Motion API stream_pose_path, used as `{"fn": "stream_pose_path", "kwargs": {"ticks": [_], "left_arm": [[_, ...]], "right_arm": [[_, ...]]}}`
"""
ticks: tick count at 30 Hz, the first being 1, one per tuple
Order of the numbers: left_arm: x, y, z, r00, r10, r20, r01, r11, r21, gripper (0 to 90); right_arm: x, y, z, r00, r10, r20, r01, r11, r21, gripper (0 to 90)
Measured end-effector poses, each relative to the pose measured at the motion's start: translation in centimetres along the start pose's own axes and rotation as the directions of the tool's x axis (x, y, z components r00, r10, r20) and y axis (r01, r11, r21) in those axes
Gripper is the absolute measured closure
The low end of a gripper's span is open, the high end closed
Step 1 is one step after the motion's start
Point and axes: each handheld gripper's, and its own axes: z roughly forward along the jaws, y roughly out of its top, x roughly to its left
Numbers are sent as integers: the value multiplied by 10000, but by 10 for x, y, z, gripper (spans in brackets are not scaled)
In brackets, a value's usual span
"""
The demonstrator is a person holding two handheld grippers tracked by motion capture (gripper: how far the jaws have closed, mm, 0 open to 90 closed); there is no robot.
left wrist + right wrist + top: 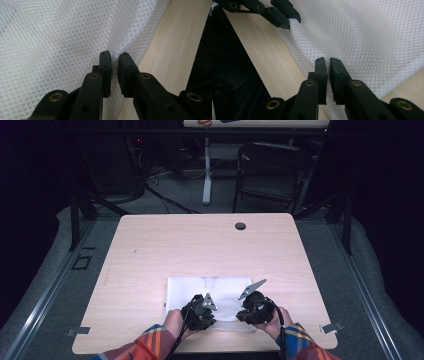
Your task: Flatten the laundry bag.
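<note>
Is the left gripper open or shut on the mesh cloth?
Shut. The left gripper pinches a puckered fold of the white mesh cloth between its pads at the cloth's edge.

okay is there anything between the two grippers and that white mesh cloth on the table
Nothing visible. Both grippers are already on the white mesh cloth: the left gripper is pinching a fold along the cloth's near edge, and the right gripper is clamped on the same edge further along. The wooden table around the cloth is bare.

The left gripper (114,62) pinches a fold of white mesh (57,42) between its jaws. The fold lies at the mesh's edge, beside the bare table (170,50).
</note>
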Motion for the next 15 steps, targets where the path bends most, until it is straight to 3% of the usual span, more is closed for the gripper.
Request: {"fn": "stream_pose_path", "kwargs": {"ticks": [5, 9, 15], "left_arm": [[1, 2, 1, 9997, -248, 51, 248, 9996, 100, 860], [5, 2, -1, 9984, -513, 240, 513, 9987, 20, 862], [6, 2, -4, 9958, -854, 326, 864, 9957, -323, 862]], "right_arm": [[8, -2, -12, 9993, -175, 332, 192, 9985, -516, 808], [22, -1, -15, 9973, -727, 144, 738, 9914, -1079, 900], [31, 0, 12, 9919, -1238, 281, 1243, 9921, -152, 900]]}}
